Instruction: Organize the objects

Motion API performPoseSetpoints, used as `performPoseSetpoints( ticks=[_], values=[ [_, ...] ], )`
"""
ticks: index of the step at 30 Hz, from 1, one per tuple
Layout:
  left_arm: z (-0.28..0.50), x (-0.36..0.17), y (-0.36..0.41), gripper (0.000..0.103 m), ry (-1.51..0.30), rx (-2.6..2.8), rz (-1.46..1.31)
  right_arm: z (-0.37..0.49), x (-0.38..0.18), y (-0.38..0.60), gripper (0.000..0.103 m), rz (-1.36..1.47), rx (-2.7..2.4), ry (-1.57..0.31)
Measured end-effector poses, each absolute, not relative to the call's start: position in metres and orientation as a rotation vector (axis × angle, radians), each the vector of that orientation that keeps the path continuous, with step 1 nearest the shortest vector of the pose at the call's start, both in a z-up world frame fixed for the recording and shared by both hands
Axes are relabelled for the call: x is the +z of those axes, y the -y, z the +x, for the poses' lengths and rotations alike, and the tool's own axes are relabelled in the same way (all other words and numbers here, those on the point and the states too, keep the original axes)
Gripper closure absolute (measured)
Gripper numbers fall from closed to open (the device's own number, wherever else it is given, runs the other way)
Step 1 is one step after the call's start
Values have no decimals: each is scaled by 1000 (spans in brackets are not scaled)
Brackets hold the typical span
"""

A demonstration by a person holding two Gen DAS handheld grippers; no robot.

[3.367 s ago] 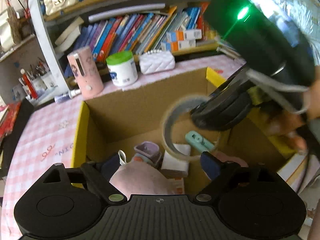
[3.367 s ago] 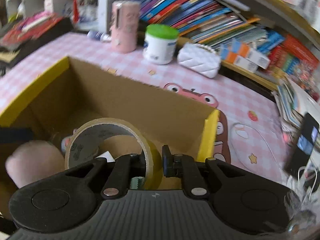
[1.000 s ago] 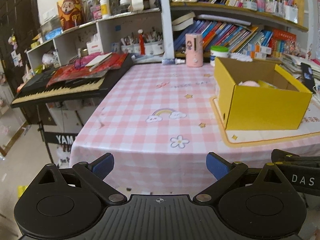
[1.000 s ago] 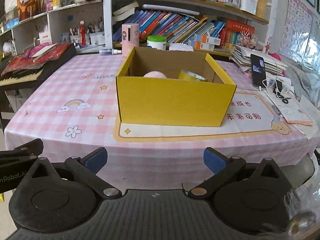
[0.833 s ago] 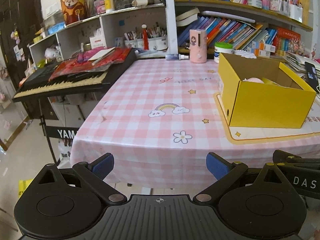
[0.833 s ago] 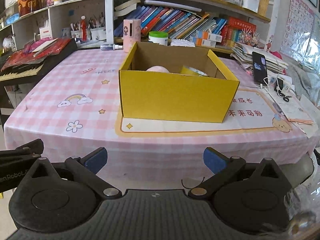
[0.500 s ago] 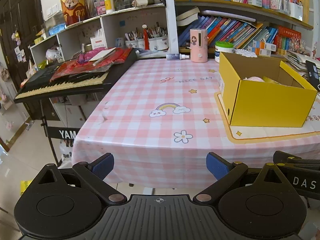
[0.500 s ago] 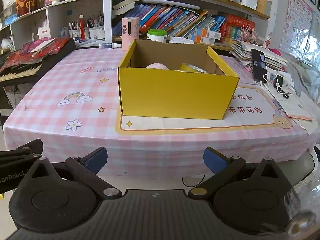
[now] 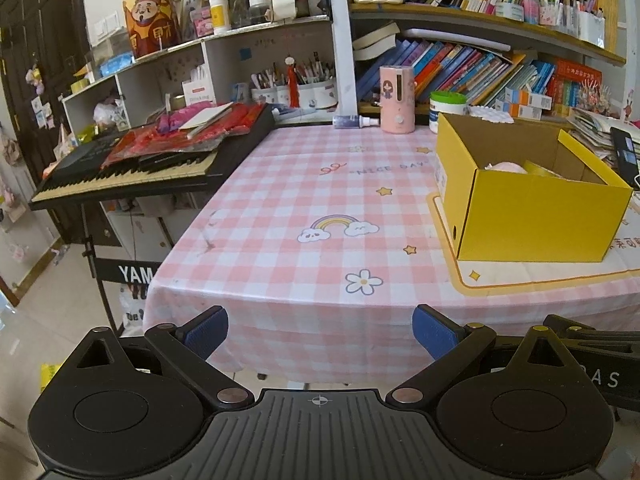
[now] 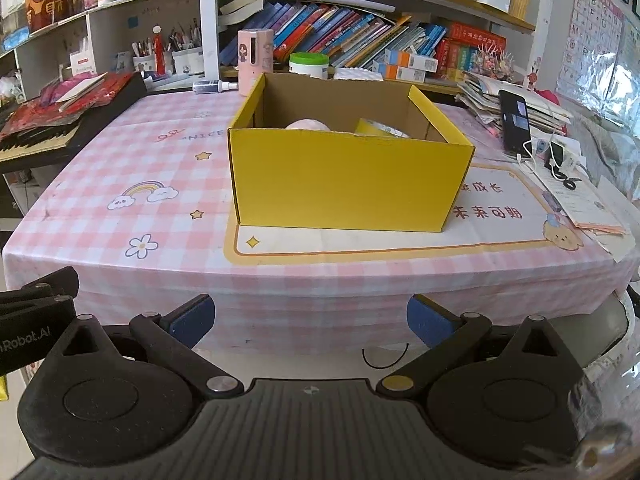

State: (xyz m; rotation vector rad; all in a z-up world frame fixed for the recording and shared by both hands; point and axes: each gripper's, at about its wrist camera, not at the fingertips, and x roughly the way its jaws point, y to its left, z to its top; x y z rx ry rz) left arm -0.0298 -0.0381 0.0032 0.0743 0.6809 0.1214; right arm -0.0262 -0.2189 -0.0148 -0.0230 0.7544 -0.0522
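Both jaws gape — yellow box [image 10: 344, 180] well beyond.

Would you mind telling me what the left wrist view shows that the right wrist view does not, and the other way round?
Only the left wrist view shows the floor and the keyboard's stand. Only the right wrist view shows the alphabet poster and the white charger. Both show the yellow box with the tape roll and a pink object inside, the pink checked tablecloth, and an open, empty gripper: left gripper, right gripper.
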Motion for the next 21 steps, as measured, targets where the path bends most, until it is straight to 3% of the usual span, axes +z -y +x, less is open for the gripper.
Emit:
performPoseSetpoints(
  ticks=[21],
  values=[
    [-28,3,41,3,-691,95,69,-25,-16,221,0,-19,-75,-756]
  ],
)
